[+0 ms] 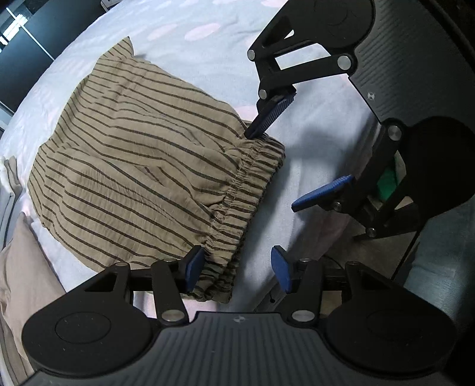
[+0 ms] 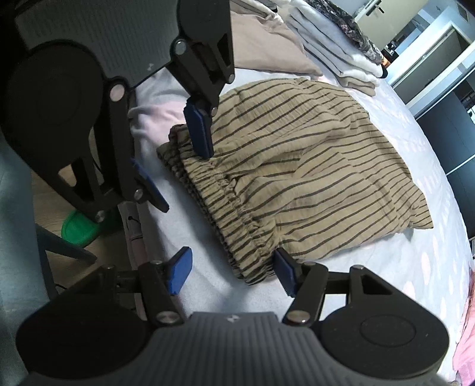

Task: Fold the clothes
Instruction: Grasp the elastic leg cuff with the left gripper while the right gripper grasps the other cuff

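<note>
On the pale bedsheet (image 1: 184,26) the striped shorts (image 1: 133,166) lie flat, waistband at the near edge. Left gripper (image 1: 236,268) at 6 o'clock and right gripper (image 2: 233,274) both gape empty, straddling the waistband ends. Risk: a pad pinches only the top layer or snags sheet, so the fold comes up crooked.

Bed (image 2: 430,207), pale dotted sheet. Directly on it: striped tan shorts (image 2: 297,166) near edge; folded clothes stack (image 2: 335,50) far.

Shorts (image 1: 142,166) on bed (image 1: 190,35)
</note>
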Motion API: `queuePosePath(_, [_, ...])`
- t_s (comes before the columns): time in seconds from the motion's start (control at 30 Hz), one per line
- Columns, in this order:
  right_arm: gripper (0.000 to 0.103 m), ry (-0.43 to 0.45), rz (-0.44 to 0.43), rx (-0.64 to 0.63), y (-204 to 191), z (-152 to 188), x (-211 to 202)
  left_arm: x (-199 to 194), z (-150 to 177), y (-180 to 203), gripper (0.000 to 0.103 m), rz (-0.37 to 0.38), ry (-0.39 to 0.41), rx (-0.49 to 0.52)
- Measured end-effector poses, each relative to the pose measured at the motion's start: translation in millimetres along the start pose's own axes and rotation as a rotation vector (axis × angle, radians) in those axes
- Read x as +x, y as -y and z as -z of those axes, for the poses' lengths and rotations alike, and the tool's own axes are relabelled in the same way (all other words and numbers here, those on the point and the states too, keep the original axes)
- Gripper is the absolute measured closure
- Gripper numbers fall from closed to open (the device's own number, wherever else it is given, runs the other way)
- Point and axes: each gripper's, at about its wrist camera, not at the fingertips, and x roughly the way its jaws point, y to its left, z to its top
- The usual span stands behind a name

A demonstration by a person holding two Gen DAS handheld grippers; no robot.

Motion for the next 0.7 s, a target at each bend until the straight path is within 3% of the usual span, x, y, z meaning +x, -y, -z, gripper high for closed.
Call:
queuePosePath(0.4, [0.035,-0.011,-0.019,0.066,12.1,2.2,16.9,19.3,1.2,-23.7,0.054,0.061,-0.026,-0.1])
queuePosePath(0.7, [0.035,0.003,0.038,-0.003,0.5,-0.7,12.2,22.3,5.8,-58.8,0.066,0.165,-0.026,-0.307])
